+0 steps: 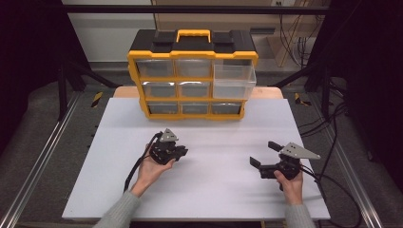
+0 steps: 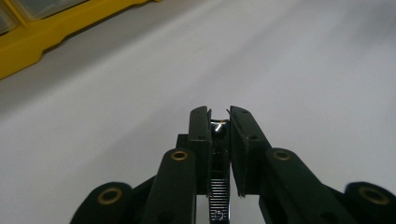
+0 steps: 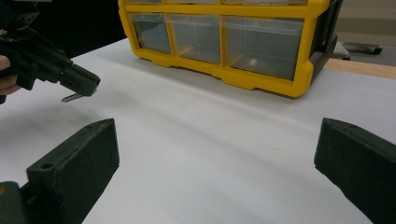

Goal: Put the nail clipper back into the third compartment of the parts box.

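One organizer [image 1: 192,76] — nine drawer slots in three rows of three, one drawer [image 1: 234,81] of them pulled out. Two grippers — left gripper [image 1: 182,153], right gripper [image 1: 263,154]. One screw [image 2: 218,129]. One white table [image 1: 214,166].

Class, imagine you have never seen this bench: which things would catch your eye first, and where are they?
First the yellow drawer cabinet at the far edge of the white table, with one clear drawer at its upper right pulled out. Then the two hand-held tools nearer the person: the left tool is shut on a small screw, and the right tool is open and holds nothing.
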### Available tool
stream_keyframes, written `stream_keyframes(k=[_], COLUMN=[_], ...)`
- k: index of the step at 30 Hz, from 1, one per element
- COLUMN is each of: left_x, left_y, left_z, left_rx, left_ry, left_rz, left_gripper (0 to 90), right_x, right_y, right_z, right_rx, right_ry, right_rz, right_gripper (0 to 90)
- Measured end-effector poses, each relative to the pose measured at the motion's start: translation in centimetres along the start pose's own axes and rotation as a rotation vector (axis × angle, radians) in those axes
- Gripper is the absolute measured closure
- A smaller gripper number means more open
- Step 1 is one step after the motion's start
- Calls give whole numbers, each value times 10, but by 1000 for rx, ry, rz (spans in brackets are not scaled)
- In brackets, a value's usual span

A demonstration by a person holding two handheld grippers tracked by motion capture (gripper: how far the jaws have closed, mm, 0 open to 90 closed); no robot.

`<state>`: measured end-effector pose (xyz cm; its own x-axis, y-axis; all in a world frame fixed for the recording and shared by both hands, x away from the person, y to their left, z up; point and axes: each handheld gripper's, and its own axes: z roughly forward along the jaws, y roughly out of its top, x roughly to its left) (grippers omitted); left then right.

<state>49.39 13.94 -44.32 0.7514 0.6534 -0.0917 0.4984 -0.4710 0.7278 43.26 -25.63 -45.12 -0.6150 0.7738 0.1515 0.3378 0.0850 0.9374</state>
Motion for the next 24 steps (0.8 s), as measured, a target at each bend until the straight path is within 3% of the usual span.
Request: stream_keyframes(k=[24], left_x=[-10], left_y=[16], left_z=[-31], left_rx=[-82], left_ry=[-4], left_rz=[-1], left_gripper=[790], right_x=[-1], right_y=[-1], right_z=[0], right_rx=[4], right_ry=[1], right_rz=[5], right_gripper=[4])
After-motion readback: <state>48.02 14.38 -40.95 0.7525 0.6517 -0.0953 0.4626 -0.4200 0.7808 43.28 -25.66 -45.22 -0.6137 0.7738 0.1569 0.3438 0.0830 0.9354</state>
